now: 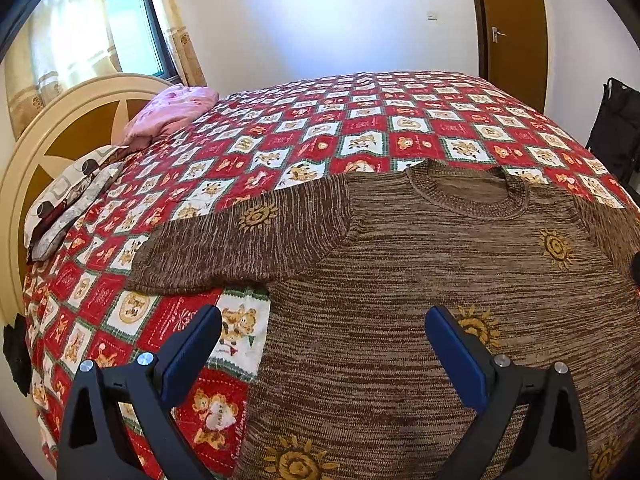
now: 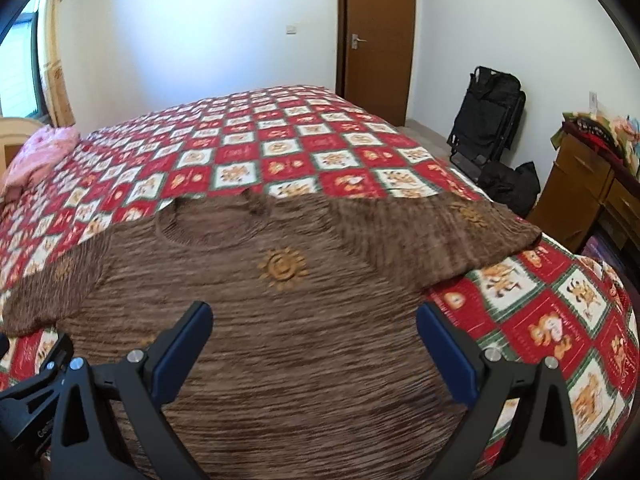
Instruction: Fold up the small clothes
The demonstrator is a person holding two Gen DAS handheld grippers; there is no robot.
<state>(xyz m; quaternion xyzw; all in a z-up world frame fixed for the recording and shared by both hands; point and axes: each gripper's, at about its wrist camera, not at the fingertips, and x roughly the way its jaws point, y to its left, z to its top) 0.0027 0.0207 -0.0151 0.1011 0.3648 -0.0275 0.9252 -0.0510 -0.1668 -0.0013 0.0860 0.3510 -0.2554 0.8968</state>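
Now poised to begin folding.
Both claws, left claw (image 1: 323, 340) and right claw (image 2: 314, 336), spread wide above flat sweater (image 1: 440, 248); next, pinching a sleeve (image 1: 248, 236).

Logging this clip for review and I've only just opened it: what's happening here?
A person holds two handheld grippers over a brown knitted sweater with yellow sun motifs, which lies spread flat, sleeves out, on a bed covered by a red-and-white teddy-bear patchwork quilt. The left gripper hovers near the sweater's left edge, the right gripper over its body. Both have their jaws wide apart and hold nothing. No fold is visible yet.
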